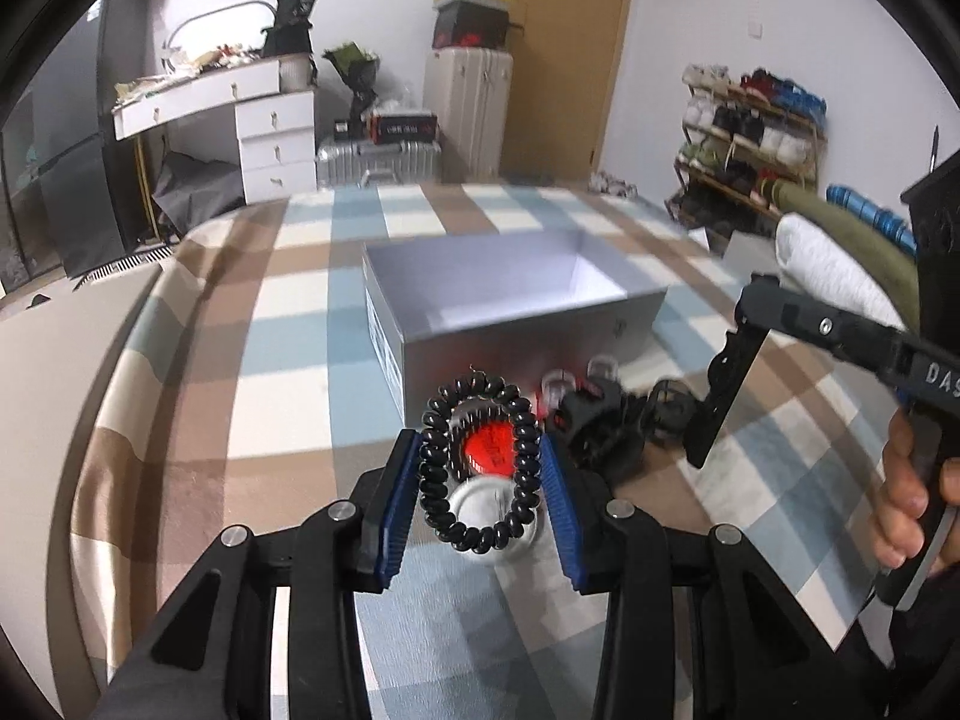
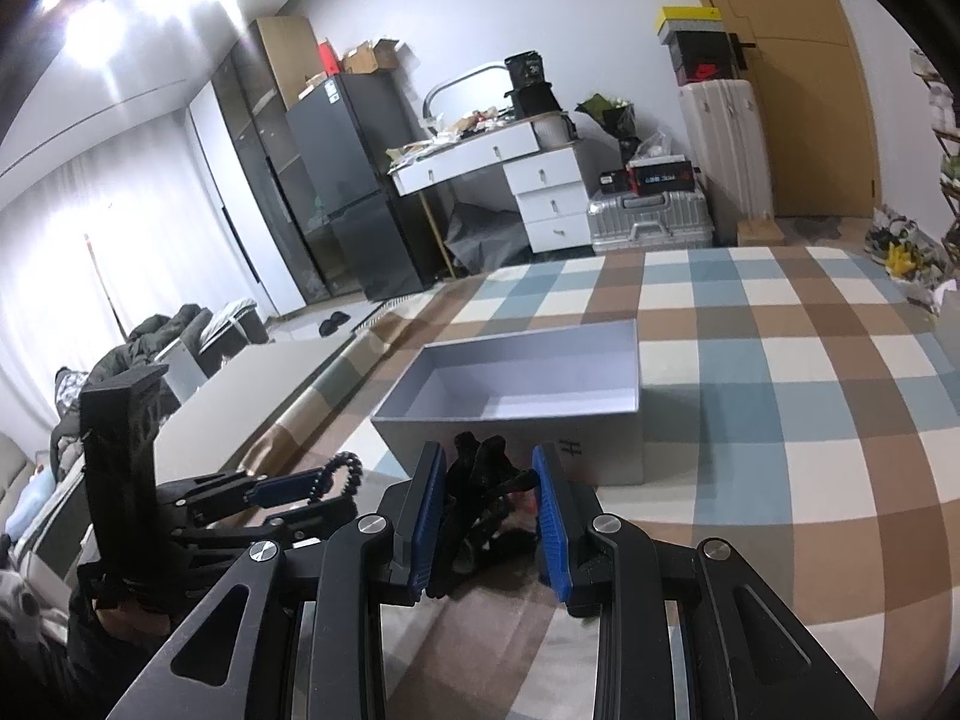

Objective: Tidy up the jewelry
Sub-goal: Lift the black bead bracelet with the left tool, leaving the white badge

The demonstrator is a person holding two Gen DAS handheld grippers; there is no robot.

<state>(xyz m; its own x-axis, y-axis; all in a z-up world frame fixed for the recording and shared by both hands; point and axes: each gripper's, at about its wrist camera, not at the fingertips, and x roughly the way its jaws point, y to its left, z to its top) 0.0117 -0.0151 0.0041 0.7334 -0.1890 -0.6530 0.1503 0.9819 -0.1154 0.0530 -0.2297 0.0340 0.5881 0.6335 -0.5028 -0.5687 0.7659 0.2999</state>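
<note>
A black spiral coil bracelet [image 1: 477,468] hangs upright between the blue pads of my left gripper [image 1: 478,443], which is shut on it just above the cloth. From the right wrist view, that gripper [image 2: 327,489] shows at the left with the coil [image 2: 345,468] at its tip. An open grey box [image 1: 510,354] stands just beyond, and its inside looks bare [image 2: 600,444]. My right gripper [image 2: 487,455] is shut on a black claw clip [image 2: 480,474] in front of the box. One of its fingers [image 1: 723,384] shows at the right.
Under the coil lie a red disc [image 1: 489,450] and a silver round tin [image 1: 489,507]. Clear beads [image 1: 558,387] and dark clips [image 1: 597,429] sit by the box front. The plaid cloth [image 1: 288,360] drops off at the left edge. A person's hand [image 1: 906,480] grips the right handle.
</note>
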